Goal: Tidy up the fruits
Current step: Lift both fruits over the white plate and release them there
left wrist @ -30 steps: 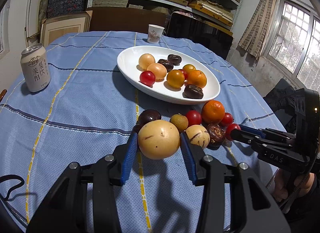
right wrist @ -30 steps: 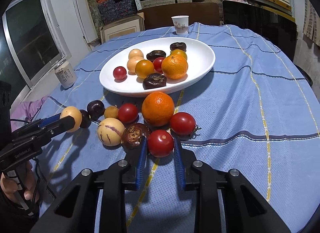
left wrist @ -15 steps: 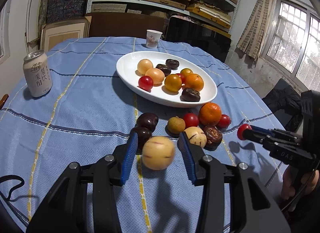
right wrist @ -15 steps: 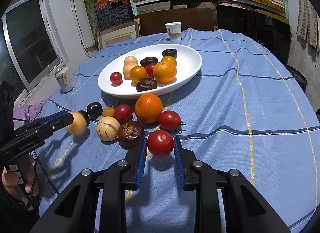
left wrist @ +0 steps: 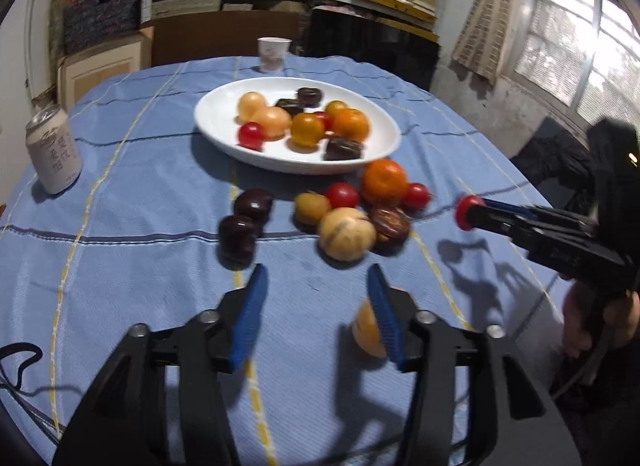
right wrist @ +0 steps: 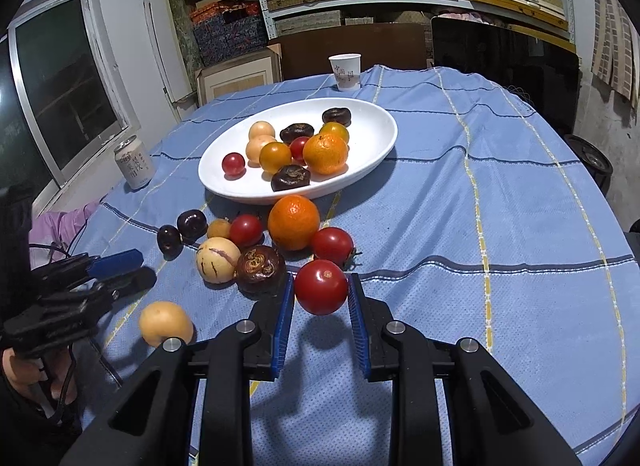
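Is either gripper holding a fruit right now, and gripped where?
The right gripper holds a red tomato, blue pads pressing its left and right sides. The left gripper is opening and holds nothing; the yellow fruit lies loose on the tablecloth.

A glossy white plate (right wrist: 372, 153) sits on matt woven blue cloth (right wrist: 500, 225), beside a smooth metal can (right wrist: 134, 167) and paper cup (right wrist: 346, 71).

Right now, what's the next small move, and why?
Probably carry the red tomato across to the white plate: the right gripper is shut on it, off the cloth. The left gripper has jaws opening, and its yellow fruit lies loose on the tablecloth, so regrasp that afterwards.
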`<state>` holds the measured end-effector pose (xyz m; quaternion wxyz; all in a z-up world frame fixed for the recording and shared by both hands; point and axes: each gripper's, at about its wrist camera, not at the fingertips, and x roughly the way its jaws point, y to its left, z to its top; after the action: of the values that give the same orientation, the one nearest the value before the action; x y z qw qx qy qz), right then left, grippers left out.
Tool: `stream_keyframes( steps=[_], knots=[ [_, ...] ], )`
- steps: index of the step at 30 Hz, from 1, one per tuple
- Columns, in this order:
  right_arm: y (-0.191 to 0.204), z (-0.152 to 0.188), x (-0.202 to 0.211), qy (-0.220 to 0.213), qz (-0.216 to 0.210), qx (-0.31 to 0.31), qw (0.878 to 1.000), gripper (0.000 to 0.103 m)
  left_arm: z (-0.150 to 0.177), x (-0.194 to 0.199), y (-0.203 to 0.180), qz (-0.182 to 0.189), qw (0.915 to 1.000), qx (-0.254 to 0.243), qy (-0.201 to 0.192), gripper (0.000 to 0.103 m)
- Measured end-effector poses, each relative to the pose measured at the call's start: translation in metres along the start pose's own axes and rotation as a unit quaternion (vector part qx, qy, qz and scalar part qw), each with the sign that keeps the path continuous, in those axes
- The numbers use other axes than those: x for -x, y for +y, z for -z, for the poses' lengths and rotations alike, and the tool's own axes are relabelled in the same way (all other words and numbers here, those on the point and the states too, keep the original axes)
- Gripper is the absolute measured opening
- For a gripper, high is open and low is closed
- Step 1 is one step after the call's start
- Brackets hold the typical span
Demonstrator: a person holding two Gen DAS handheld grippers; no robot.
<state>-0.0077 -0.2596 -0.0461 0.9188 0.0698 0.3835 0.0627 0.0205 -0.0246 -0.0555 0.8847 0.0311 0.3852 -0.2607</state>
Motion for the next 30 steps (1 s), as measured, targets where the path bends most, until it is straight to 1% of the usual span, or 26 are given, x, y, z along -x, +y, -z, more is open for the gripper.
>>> stream_keyframes(
  steps=[1,5,7,8,10,12,13,14,17,23,30],
  knots=[
    [-0.001,0.001,-0.001,0.001,0.000,-0.002,1.000,0.027,0.003,0.003,-0.008,0.007,0.9999,-0.012,-0.003,0.065],
    [-0.003,0.002,-0.003,0.002,0.002,-0.004,1.000,0.027,0.011,0.000,-0.035,0.020,0.9981,-0.058,0.004,0.065],
    [-0.003,0.004,-0.003,0.003,0.003,-0.002,1.000,0.027,0.012,-0.005,-0.038,0.025,0.9978,-0.060,0.014,0.063],
    [-0.003,0.006,-0.003,0.004,0.005,0.001,1.000,0.027,0.013,-0.010,-0.037,0.027,0.9978,-0.057,0.023,0.060],
    [-0.004,0.008,-0.004,0.006,0.004,0.000,1.000,0.027,0.016,-0.019,-0.035,0.024,0.9975,-0.050,0.043,0.048],
    [-0.005,0.010,-0.005,0.008,0.004,-0.001,1.000,0.027,0.018,-0.025,-0.032,0.025,0.9971,-0.044,0.056,0.043],
    [-0.006,0.011,-0.005,0.009,0.003,-0.003,1.000,0.027,0.019,-0.024,-0.032,0.025,0.9973,-0.043,0.055,0.038],
    [-0.008,0.011,-0.006,0.010,0.001,-0.007,1.000,0.027,0.019,-0.023,-0.031,0.024,0.9976,-0.042,0.049,0.036],
    [-0.011,0.012,-0.006,0.011,-0.002,-0.013,1.000,0.027,0.019,-0.018,-0.030,0.028,0.9983,-0.036,0.037,0.036],
    [-0.013,0.014,-0.006,0.011,-0.004,-0.016,1.000,0.027,0.018,-0.015,-0.031,0.030,0.9985,-0.033,0.032,0.035],
    [-0.016,0.009,0.000,0.002,-0.005,-0.018,1.000,0.027,0.006,0.000,-0.024,0.026,0.9995,-0.017,0.008,0.035]
  ],
)
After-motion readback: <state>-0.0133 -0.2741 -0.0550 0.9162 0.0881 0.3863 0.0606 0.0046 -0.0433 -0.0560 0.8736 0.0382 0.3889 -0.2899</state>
